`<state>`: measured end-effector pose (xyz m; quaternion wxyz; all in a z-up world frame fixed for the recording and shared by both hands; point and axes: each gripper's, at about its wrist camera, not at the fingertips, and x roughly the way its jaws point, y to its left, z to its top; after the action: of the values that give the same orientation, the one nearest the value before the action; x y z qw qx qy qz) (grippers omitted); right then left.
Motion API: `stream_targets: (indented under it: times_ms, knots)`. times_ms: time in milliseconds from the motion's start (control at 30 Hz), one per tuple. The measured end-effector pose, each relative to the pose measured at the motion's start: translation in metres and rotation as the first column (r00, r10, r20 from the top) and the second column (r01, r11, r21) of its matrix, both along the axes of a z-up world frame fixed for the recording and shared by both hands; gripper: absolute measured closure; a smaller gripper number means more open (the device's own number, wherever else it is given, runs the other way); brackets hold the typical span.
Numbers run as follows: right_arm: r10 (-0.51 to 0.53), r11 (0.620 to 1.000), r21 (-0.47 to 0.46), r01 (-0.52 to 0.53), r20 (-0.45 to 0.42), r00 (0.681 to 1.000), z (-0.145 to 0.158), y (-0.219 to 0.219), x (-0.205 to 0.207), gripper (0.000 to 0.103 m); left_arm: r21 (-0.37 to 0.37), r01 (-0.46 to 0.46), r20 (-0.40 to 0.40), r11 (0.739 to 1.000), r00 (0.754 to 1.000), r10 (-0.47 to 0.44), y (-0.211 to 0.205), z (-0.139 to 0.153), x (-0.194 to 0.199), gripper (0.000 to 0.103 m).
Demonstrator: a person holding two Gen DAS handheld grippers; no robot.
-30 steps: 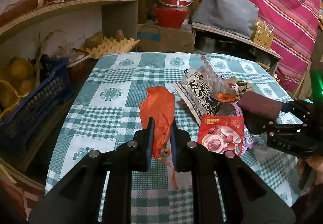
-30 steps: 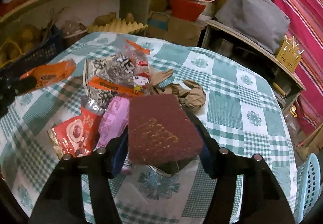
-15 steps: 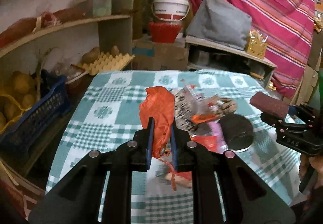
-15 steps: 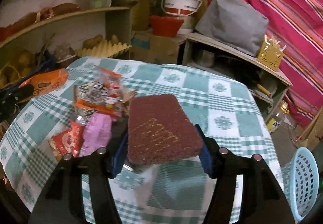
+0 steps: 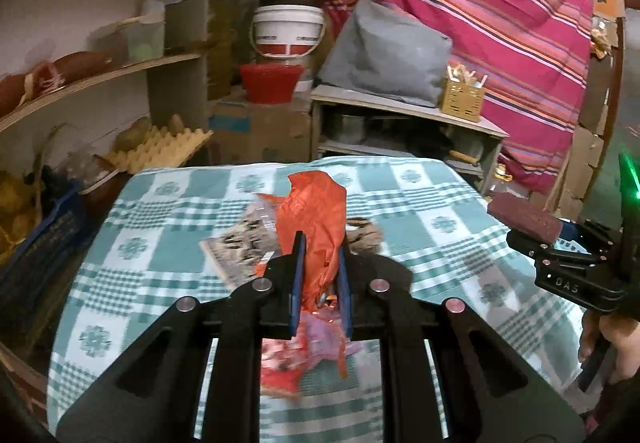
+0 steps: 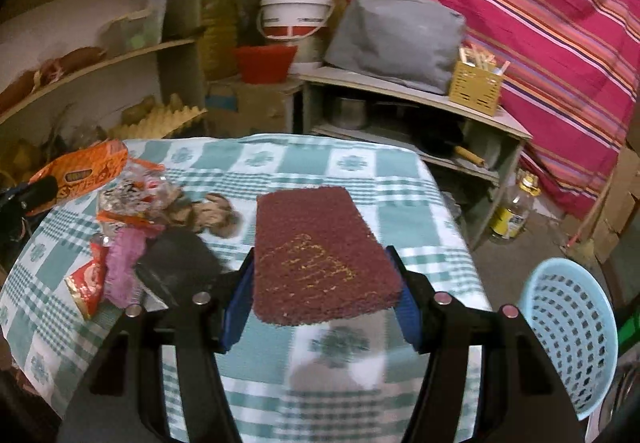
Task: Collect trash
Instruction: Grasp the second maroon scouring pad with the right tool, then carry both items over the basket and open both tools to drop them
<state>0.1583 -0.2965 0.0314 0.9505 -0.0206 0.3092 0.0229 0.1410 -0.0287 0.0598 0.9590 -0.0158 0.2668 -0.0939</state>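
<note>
Trash is split now: most of it lies in a heap (image 6: 132, 239) on the checked table (image 6: 404, 179), while two pieces ride in my grippers. A second ago both grippers sat low over that heap; since then I have lifted and drawn them back, so the table looks farther off and the blue basket (image 6: 572, 339) has come into the right view, on the floor beside the table's right edge. That is where I judge both pieces should go. My right gripper (image 6: 320, 307) stands about half open, its pads pressed on the sides of a maroon scouring pad (image 6: 320, 255), which lies flat and level. My left gripper (image 5: 320, 275) is nearly closed, pinching an orange wrapper (image 5: 316, 219) that stands upright with a strip dangling below. The heap is left for later trips.
</note>
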Motion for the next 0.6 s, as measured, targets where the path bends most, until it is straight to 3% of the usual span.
stream_targets:
  times_ms: [600]
  knots:
    - [-0.23, 0.971, 0.071, 0.229, -0.002, 0.973, 0.0, -0.155, -0.043, 0.043, 0.022, 0.149, -0.017, 0.989, 0.989, -0.149, -0.13, -0.013, 0.008, 0.09]
